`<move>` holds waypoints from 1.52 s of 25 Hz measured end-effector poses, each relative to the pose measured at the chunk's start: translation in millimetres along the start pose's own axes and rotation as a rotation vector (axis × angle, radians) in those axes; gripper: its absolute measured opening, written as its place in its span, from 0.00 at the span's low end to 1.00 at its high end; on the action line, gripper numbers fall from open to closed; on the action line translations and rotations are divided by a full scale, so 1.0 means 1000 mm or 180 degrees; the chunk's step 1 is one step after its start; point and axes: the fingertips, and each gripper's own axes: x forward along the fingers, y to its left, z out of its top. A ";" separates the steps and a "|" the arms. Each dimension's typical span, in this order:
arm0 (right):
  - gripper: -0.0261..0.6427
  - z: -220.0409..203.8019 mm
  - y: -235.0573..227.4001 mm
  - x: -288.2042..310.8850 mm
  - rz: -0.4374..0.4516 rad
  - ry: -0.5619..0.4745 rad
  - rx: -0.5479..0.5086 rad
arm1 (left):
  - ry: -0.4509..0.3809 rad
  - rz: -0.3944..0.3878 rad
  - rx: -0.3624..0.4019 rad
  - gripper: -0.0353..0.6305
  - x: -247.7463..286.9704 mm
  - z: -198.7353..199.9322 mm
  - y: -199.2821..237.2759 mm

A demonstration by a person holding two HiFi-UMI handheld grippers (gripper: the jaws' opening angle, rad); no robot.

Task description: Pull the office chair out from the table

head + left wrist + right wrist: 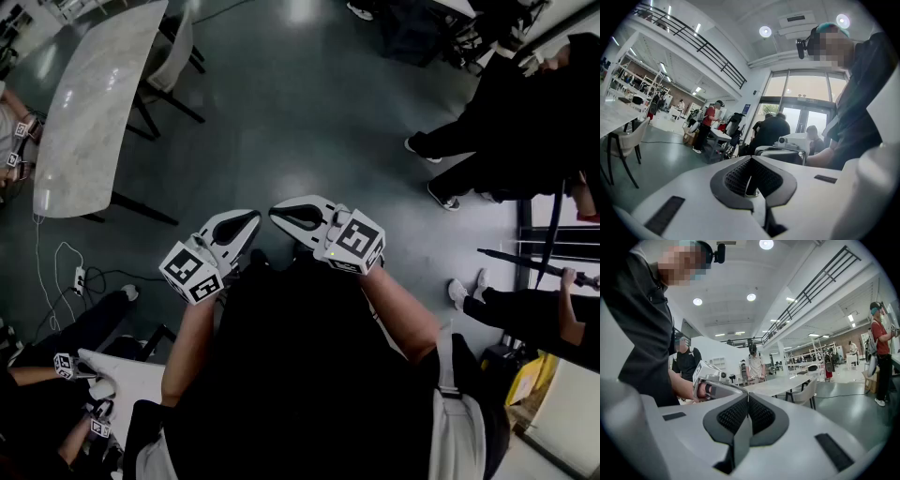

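A long pale marble-topped table (pixel 94 103) stands at the upper left of the head view, with a light-coloured chair (pixel 176 52) on black legs tucked against its far side. Both grippers hover close in front of my body, far from the chair, tips turned toward each other. My left gripper (pixel 251 221) is shut with nothing in it, and so is my right gripper (pixel 277 214). The left gripper view shows shut jaws (pixel 751 180) and the chair (pixel 623 140) far left. In the right gripper view, beyond the shut jaws (pixel 747 416), are the table (pixel 780 384) and chair (pixel 808 391).
People in dark clothes (pixel 506 141) stand at the right. Another person with marker cubes (pixel 66 366) sits at the lower left by a small white table (pixel 131 375). A cable and power strip (pixel 80 277) lie on the dark floor near the long table.
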 end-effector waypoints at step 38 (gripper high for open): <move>0.07 -0.039 -0.072 -0.013 -0.0036 0.0066 0.0135 | 0.0041 0.0469 -0.0242 0.07 0.033 -0.036 0.052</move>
